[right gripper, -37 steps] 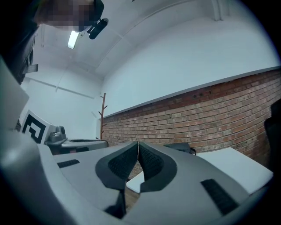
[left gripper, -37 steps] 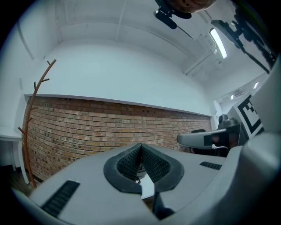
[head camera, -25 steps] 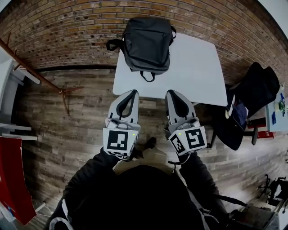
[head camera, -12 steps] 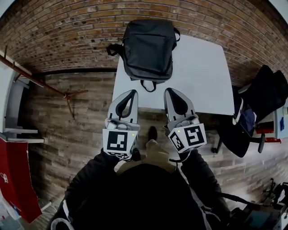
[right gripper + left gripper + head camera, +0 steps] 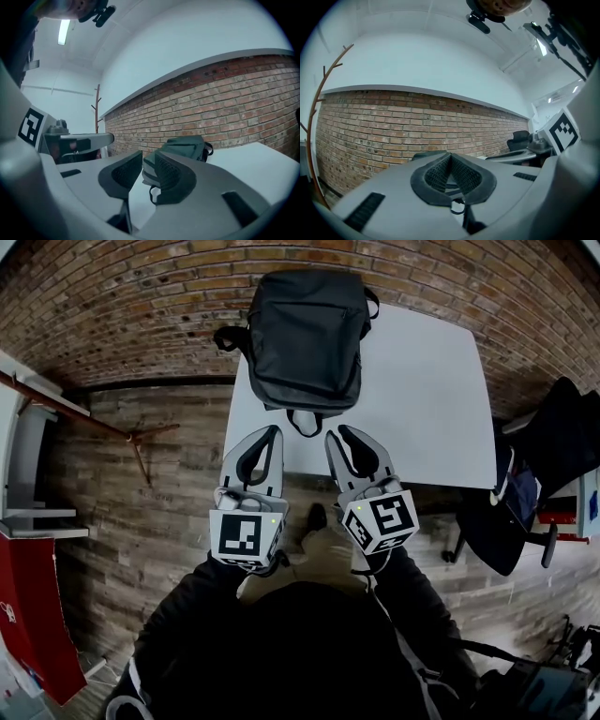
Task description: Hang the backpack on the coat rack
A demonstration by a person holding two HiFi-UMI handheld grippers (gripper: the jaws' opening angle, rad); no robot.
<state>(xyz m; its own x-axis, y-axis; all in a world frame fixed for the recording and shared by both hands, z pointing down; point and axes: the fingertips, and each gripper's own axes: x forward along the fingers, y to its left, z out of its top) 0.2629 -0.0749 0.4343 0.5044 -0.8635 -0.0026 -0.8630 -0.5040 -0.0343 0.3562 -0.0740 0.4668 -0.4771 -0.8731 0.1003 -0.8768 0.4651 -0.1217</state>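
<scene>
Backpack flat on bench by brick wall, handle toward both grippers.
Left gripper level, jaws clenched on nothing; right gripper alongside, aimed at handle, jaws just parting, nothing between; coat rack well off to the left.

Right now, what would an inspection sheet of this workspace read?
Surface: white table, bare apart from the backpack.
Job's things: black backpack lying on the table near the wall; coat rack standing left of the table.
Clutter: dark chair loaded with bags or clothes, right of the table.
Grippers: left gripper shut, empty; right gripper open, fingers have just been opening, nothing gripped.
Cables: nothing seen.
Surroundings: brick wall, wooden floor.
</scene>
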